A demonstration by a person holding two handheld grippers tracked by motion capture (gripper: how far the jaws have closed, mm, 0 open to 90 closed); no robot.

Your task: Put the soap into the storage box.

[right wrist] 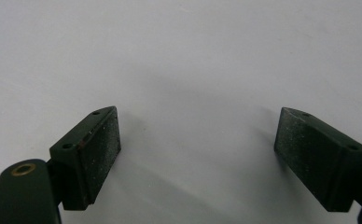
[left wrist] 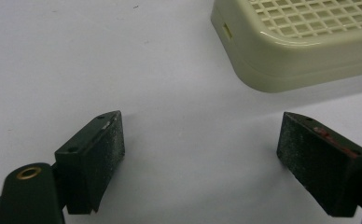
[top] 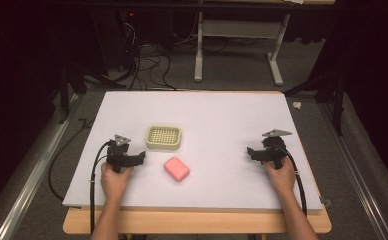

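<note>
A cream soap dish (top: 164, 137) with a grid top sits left of the white board's middle. A pink soap bar (top: 176, 168) lies just in front of it, to its right. My left gripper (top: 120, 150) rests low on the board, left of both, jaws wide apart with nothing between them. In the left gripper view the soap dish (left wrist: 305, 39) lies ahead and to the right of the open gripper (left wrist: 200, 149). My right gripper (top: 265, 150) is at the board's right side, also open over bare white surface, as the right gripper view (right wrist: 198, 149) shows.
The white board (top: 222, 115) covers a wooden table (top: 197, 221). Beyond the far edge are a grey table frame (top: 237, 45) and cables (top: 147, 65) on the floor. Metal rails (top: 27, 185) run along both sides.
</note>
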